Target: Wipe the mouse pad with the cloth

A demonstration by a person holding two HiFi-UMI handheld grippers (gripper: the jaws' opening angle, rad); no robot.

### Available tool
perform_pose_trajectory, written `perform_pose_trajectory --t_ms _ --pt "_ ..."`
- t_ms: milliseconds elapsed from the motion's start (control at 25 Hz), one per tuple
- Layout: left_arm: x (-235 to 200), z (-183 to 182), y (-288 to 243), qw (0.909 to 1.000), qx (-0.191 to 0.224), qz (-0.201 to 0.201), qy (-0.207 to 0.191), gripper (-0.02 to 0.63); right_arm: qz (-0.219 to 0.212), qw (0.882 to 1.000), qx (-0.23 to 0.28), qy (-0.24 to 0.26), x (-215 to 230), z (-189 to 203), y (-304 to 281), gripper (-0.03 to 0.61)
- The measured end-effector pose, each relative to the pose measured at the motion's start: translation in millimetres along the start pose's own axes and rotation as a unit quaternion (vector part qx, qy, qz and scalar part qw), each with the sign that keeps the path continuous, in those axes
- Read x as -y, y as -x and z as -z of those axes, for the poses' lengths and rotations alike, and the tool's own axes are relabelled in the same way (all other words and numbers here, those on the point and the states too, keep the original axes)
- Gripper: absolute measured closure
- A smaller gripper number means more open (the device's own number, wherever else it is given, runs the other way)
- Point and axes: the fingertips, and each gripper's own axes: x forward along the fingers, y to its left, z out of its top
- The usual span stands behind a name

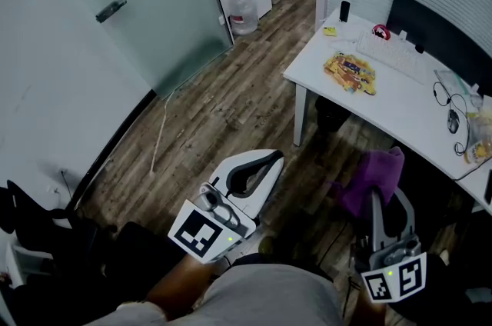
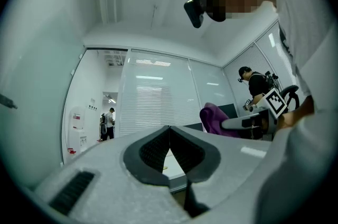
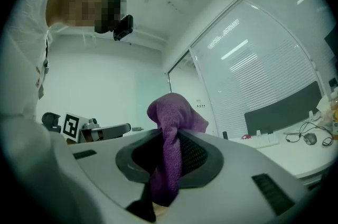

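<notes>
A purple cloth (image 1: 374, 174) hangs bunched from my right gripper (image 1: 383, 197), low at the right, over the floor in front of the white desk (image 1: 400, 113). In the right gripper view the cloth (image 3: 171, 117) is pinched between the jaws of the right gripper (image 3: 169, 136), with its top sticking up past them. My left gripper (image 1: 269, 158) is held at waist height in the middle, with the jaws together and nothing in them. In the left gripper view its jaws (image 2: 169, 130) meet, and the cloth (image 2: 214, 118) shows to the right. I cannot make out a mouse pad on the desk.
On the desk lie a white keyboard (image 1: 392, 51), a yellow packet (image 1: 350, 72) and a mouse with its cable (image 1: 453, 122). A dark panel (image 1: 438, 28) stands behind them. Water bottles (image 1: 243, 13) stand by the glass wall. Another person (image 2: 257, 88) is in the room.
</notes>
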Motion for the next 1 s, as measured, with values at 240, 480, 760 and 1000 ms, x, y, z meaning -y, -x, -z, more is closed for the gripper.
perform_pose_trajectory --t_ms 240,480,760,1000 --pt "-12 -2 7 1.0 0.007 0.0 -0.001 0.598 0.007 1.0 0.003 0.004 -7 0 -7 0.514" --pt "-30 -4 13 0.9998 0.016 0.005 -0.005 0.598 0.011 1.0 0.008 0.013 -19 1 -20 0.514" --pt "-45 1 21 0.9996 0.021 0.018 0.0 0.598 0.026 0.999 0.009 0.021 -32 5 -27 0.514" --pt "-56 7 27 0.9993 0.024 0.028 0.006 0.598 0.042 0.999 0.007 0.027 -40 10 -30 0.514"
